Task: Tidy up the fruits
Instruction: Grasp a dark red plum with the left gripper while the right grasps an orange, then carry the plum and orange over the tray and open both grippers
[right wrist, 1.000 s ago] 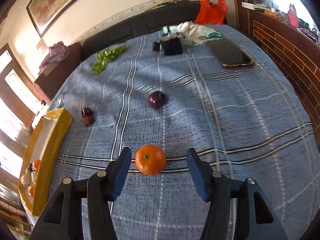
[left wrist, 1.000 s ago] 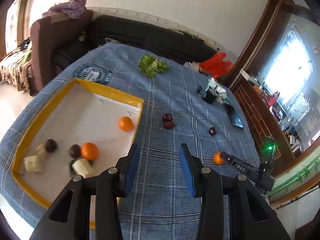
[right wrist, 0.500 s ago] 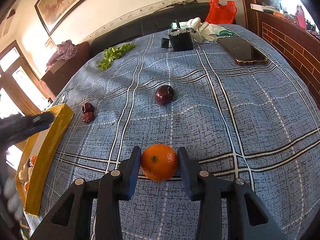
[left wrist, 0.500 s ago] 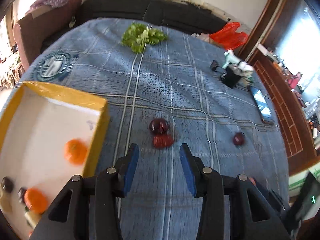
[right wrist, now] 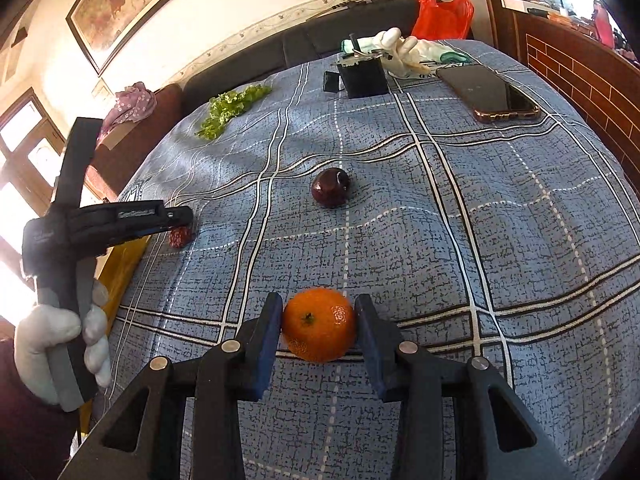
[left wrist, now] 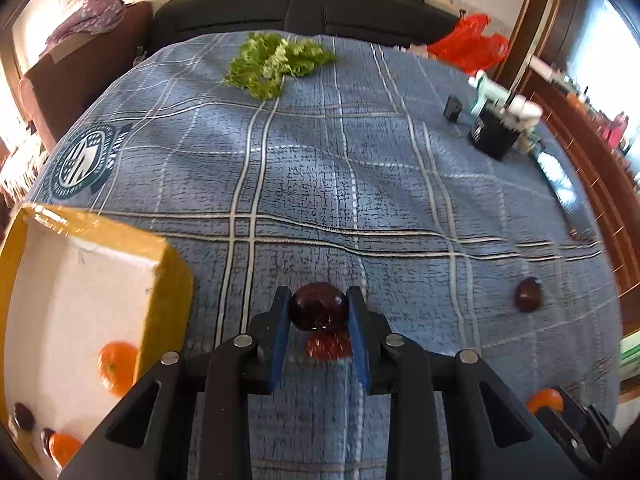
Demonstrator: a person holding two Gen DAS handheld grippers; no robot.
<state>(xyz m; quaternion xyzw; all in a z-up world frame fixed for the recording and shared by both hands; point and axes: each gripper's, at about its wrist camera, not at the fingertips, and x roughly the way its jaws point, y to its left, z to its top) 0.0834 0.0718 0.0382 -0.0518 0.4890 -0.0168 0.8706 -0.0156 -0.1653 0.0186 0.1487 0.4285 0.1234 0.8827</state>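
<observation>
Two round fruits sit between your blue pads: your right hand-held gripper (right wrist: 319,330) is clamped on a dimpled orange (right wrist: 320,329) resting on the woven blue plaid cloth (right wrist: 480,240) of the tabletop, while the jaws of your left hand-held gripper (left wrist: 318,322) are closing, pads touching both sides of a glossy dark plum (left wrist: 318,306), with a wrinkled red date (left wrist: 328,346) lying just below it. Beside your left gripper stands the yellow-rimmed cardboard box (left wrist: 170,272), holding smooth oranges and dark fruits on its pale floor. Another shiny plum (right wrist: 330,187) lies well apart, mid-cloth.
</observation>
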